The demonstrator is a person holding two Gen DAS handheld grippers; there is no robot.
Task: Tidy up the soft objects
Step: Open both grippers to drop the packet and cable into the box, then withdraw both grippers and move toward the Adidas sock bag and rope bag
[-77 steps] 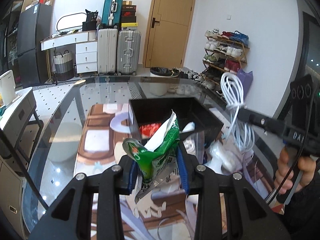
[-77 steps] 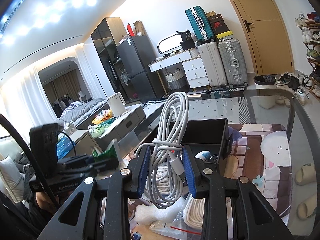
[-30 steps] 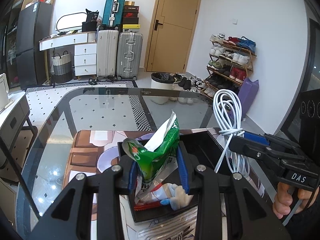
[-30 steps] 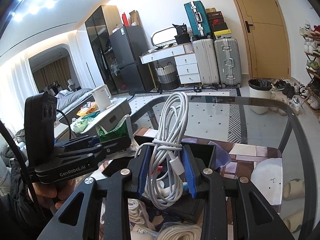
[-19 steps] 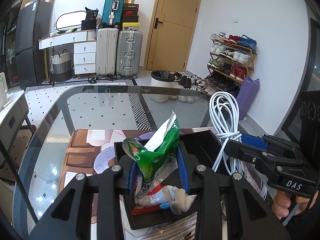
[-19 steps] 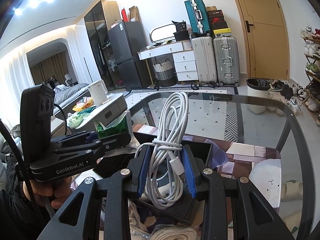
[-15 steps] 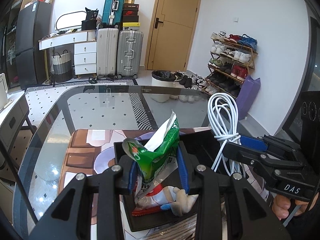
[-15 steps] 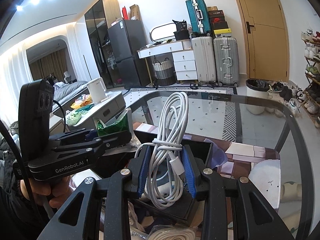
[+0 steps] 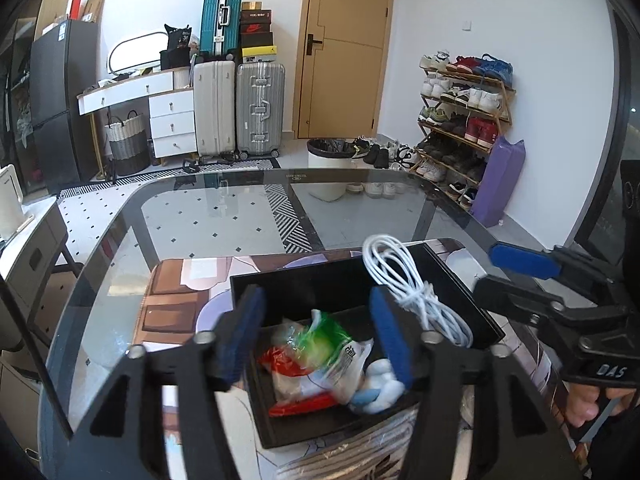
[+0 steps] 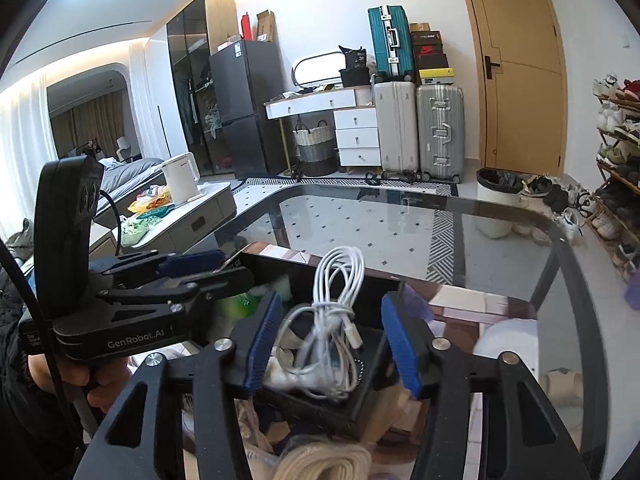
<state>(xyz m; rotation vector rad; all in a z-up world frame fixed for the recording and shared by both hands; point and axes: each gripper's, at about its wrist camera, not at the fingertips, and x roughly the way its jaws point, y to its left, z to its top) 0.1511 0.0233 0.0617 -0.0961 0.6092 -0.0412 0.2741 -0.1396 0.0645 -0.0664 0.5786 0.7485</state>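
While both pairs of jaws have just been opening above the black storage box (image 9: 348, 280) on the glass bench (image 9: 224, 216), the left gripper (image 9: 318, 334) stands apart, pads clear of the green snack bag (image 9: 324, 340) lying inside. Beside it, the right gripper (image 10: 332, 342) also gapes empty, its coiled white cable (image 10: 332, 320) resting in the box's right side.
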